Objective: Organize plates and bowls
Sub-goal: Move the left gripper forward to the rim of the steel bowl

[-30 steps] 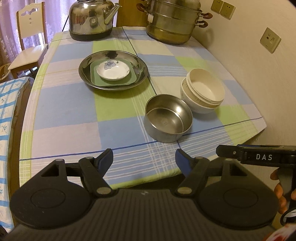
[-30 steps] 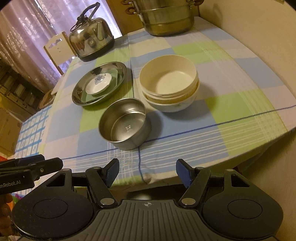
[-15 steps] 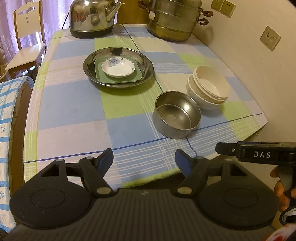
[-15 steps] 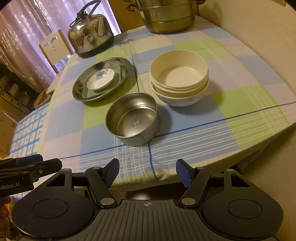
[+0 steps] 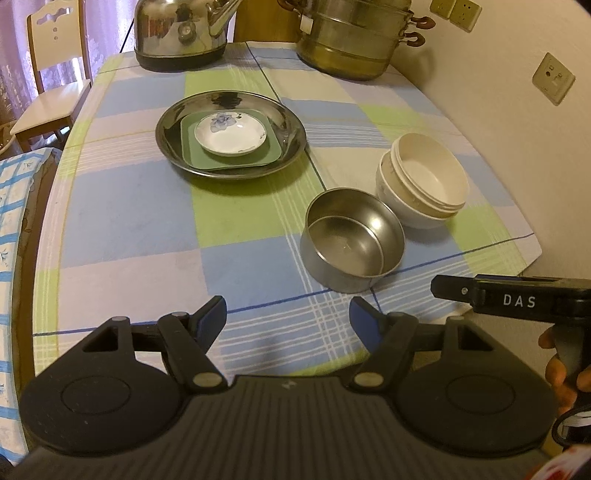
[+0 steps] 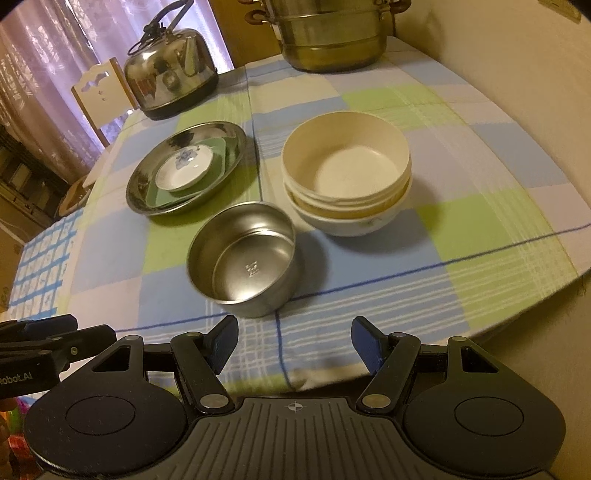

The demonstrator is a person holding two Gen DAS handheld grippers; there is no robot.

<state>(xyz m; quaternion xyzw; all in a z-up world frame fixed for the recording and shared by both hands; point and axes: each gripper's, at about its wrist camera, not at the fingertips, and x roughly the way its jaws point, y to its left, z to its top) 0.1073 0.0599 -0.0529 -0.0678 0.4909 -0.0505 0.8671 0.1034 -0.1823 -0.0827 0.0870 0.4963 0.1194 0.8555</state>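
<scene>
A steel bowl [image 5: 351, 240] [image 6: 243, 258] stands near the table's front edge. Just behind it to the right are stacked cream bowls [image 5: 424, 181] [image 6: 347, 173]. A steel plate [image 5: 291, 136] [image 6: 240, 142] further back holds a green square plate [image 5: 273, 155] [image 6: 221, 147] with a small white floral dish [image 5: 231, 133] [image 6: 184, 171] on top. My left gripper [image 5: 288, 315] is open and empty at the front edge, left of the steel bowl. My right gripper [image 6: 291, 339] is open and empty, just in front of the steel bowl.
A steel kettle [image 5: 177, 33] [image 6: 170, 81] and a stacked steamer pot [image 5: 354, 40] [image 6: 332, 33] stand at the table's far end. A wall [image 5: 517, 129] runs along the right side. A wooden chair [image 5: 48, 81] stands at the far left.
Both grippers have moved forward toward the table; the steel bowl and the stacked bowls now look larger and closer. The dishes themselves have not moved. Both grippers stay open.
</scene>
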